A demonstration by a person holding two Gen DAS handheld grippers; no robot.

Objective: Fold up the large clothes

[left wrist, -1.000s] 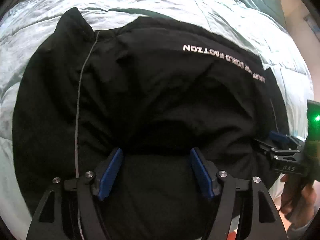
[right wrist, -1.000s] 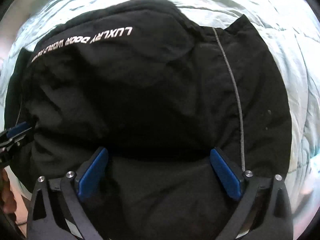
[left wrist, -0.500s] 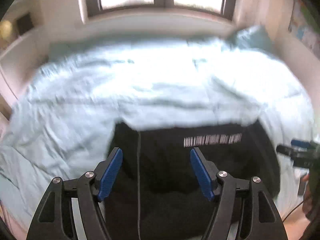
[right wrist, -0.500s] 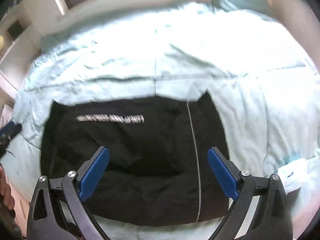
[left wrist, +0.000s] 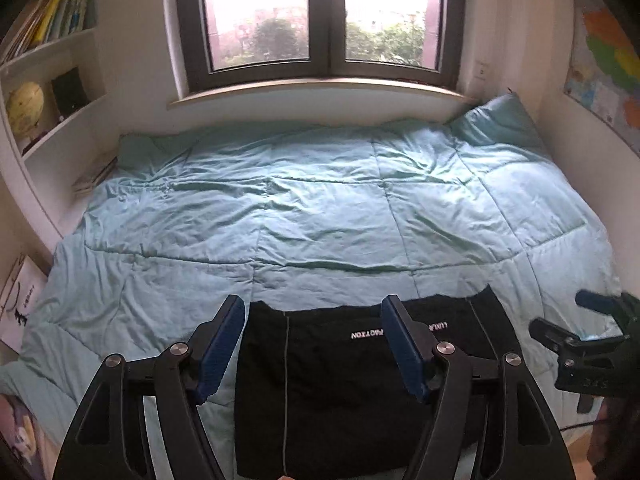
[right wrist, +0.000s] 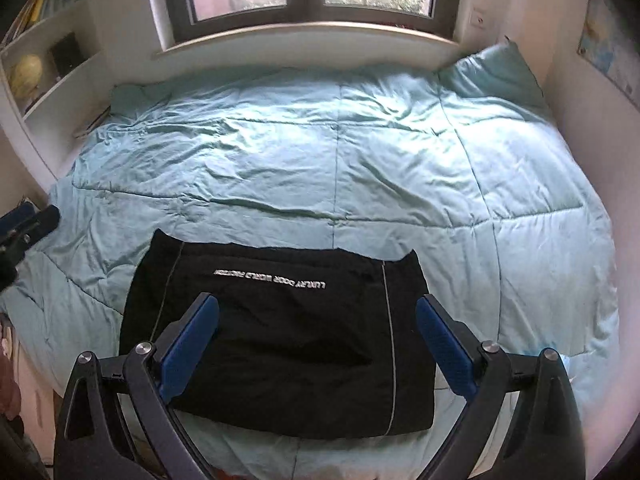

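Neatly folded black garment (right wrist: 280, 344), rumpled quilted duvet (right wrist: 360, 168)

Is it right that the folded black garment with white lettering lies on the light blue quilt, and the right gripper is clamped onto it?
Not quite. The right gripper is open and holds nothing; the right wrist view shows it above the black garment, which does lie folded on the quilt.
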